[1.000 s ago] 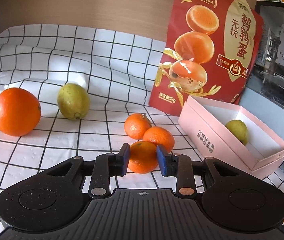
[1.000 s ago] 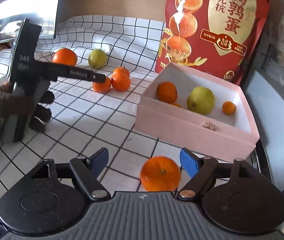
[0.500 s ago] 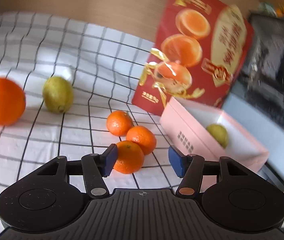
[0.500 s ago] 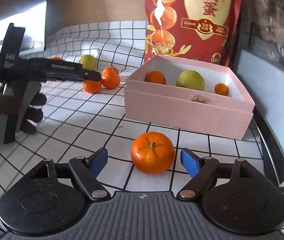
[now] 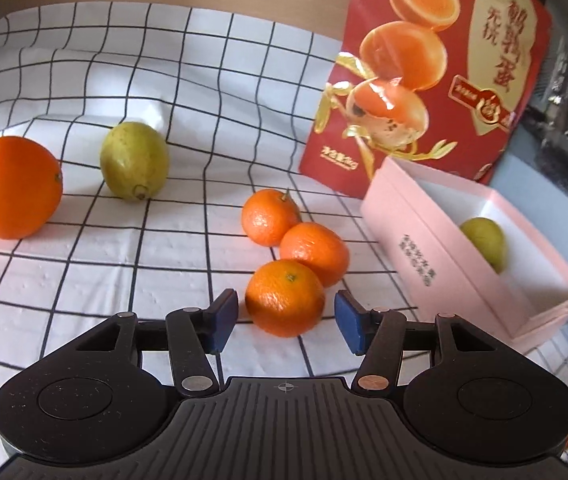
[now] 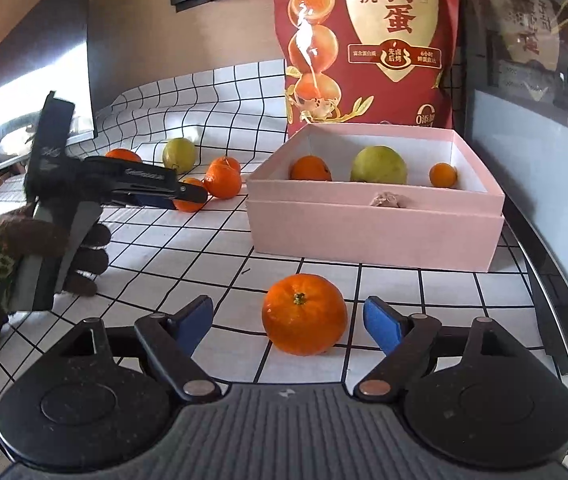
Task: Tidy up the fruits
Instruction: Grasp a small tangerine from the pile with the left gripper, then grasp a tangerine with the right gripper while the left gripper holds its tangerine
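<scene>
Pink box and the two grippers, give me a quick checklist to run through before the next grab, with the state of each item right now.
1. Left gripper open around the nearest mandarin: ok, a gap shows at both pads.
2. Right gripper open, lone mandarin between its fingers: ok.
3. Lone mandarin centred: not ok, it sits nearer the right finger.
4. Nearest mandarin free of its neighbour: not ok, they look to touch.
5. Pink box open with room: ok, bare floor shows between the fruits.
6. Grippers apart from each other: ok.
</scene>
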Tool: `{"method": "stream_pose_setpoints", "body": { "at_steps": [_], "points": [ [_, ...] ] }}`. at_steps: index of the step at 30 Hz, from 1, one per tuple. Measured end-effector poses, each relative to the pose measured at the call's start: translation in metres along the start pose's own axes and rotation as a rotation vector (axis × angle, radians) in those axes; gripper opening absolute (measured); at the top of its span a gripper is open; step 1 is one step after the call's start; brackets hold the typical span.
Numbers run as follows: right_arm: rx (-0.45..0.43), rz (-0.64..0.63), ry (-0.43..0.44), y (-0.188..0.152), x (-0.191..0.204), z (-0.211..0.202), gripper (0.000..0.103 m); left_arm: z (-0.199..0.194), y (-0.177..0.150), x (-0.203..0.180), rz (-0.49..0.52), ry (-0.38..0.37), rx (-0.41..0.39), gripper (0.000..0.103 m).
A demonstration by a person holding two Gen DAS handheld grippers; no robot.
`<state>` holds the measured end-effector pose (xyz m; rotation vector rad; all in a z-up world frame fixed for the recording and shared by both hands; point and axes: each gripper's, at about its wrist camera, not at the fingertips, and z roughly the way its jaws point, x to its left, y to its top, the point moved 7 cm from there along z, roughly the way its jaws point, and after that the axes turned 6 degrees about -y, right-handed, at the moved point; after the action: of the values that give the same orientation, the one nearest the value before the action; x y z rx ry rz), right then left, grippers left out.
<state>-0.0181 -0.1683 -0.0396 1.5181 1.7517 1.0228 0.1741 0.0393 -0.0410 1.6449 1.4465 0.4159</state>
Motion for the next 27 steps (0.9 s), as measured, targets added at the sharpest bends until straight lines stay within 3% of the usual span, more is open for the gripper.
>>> {"method": "stream_pose_setpoints", "body": {
  "at_steps": [2,4,7,11,16,19,22,25,27],
  "points": [
    [0.001,-0.016,-0.003,0.000,0.002,0.000,0.083,0.002,0.000,-0.001,0.015,0.015,0.000,0.058],
    [0.004,-0.030,-0.005,-0.001,0.004,0.001,0.084,0.002,0.000,-0.002,0.032,0.022,0.001,0.049],
    [0.013,-0.050,-0.009,-0.003,0.007,0.002,0.084,-0.008,-0.002,0.000,0.024,0.026,-0.002,0.048],
    [0.030,-0.069,-0.024,-0.004,0.008,0.005,0.084,-0.044,-0.016,0.002,-0.009,-0.002,-0.043,0.048],
    [-0.032,-0.059,-0.056,0.009,0.007,-0.006,0.084,-0.098,-0.044,0.011,-0.080,-0.027,-0.116,0.048],
    [-0.055,-0.062,-0.014,0.037,0.018,-0.016,0.084,-0.116,-0.057,0.022,-0.119,-0.027,-0.146,0.048],
    [-0.083,-0.030,0.056,0.089,0.041,-0.020,0.085,-0.129,-0.061,0.035,-0.192,-0.034,-0.186,0.048],
    [-0.015,-0.022,0.129,0.138,0.079,0.006,0.090,-0.140,-0.064,0.038,-0.211,-0.044,-0.225,0.048],
    [0.039,-0.023,0.126,0.157,0.102,0.034,0.090,-0.143,-0.067,0.037,-0.214,-0.060,-0.231,0.048]
  ]
}}
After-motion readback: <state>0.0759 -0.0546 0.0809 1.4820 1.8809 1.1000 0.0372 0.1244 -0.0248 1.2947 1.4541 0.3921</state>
